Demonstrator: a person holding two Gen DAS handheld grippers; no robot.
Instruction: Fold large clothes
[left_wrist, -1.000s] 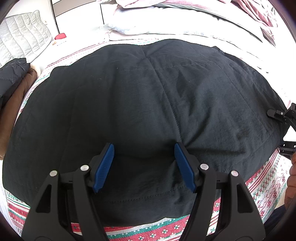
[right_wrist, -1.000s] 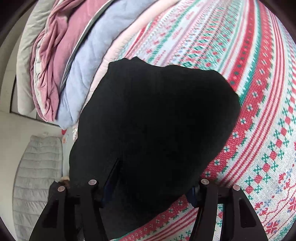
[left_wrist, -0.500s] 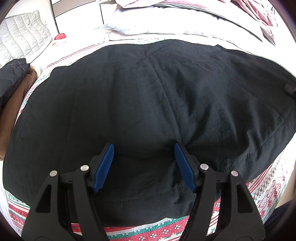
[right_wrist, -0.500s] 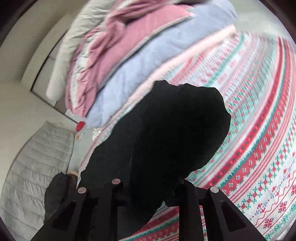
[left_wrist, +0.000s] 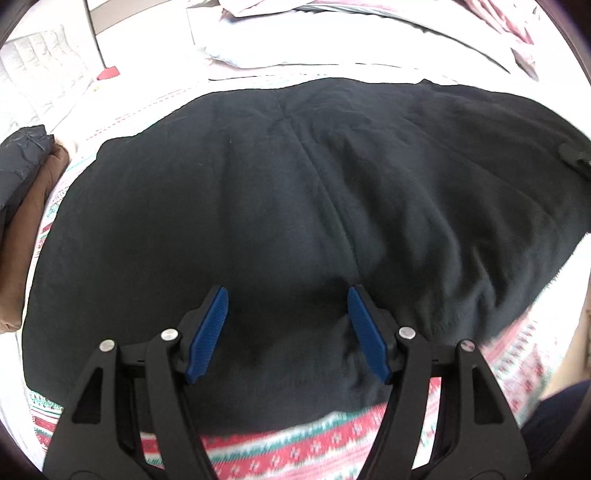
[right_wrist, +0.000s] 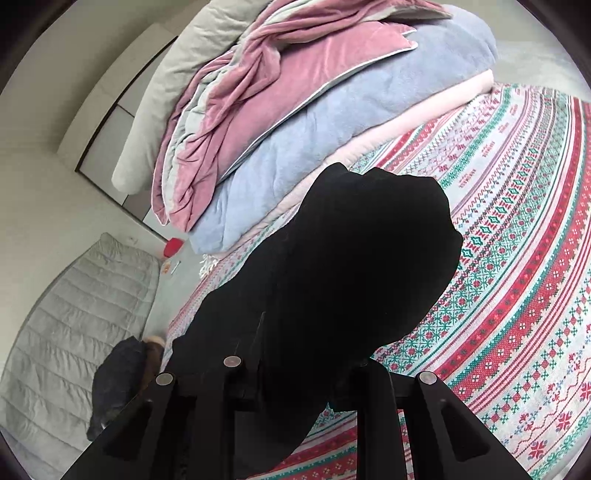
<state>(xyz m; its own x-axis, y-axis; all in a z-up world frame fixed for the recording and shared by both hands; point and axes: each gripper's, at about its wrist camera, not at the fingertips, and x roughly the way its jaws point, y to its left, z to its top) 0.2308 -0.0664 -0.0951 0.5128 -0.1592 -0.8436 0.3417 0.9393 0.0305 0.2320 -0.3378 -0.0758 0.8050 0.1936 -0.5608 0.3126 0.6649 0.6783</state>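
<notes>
A large black garment (left_wrist: 295, 206) lies spread on a patterned bedspread (left_wrist: 295, 450). My left gripper (left_wrist: 288, 325) stands open near its front hem, blue pads (left_wrist: 208, 328) wide apart, with flat cloth between them and no fold pinched. In the right wrist view my right gripper (right_wrist: 303, 354) is shut on the garment's (right_wrist: 351, 258) edge. The black cloth bunches between its fingers, hides the pads and hangs lifted off the bed. A tip of the right gripper (left_wrist: 574, 157) shows at the far right of the left wrist view.
Pink, blue and grey blankets (right_wrist: 314, 110) are piled at the head of the bed. Folded dark and brown clothes (left_wrist: 26, 192) sit at the left edge. A grey quilted cover (right_wrist: 74, 314) and a small red object (right_wrist: 173, 247) lie beyond the bedspread (right_wrist: 517, 258).
My right gripper closed on the garment's right edge and lifted it, so that side rose and stretched out to the right. The left gripper stayed where it was, still open.
</notes>
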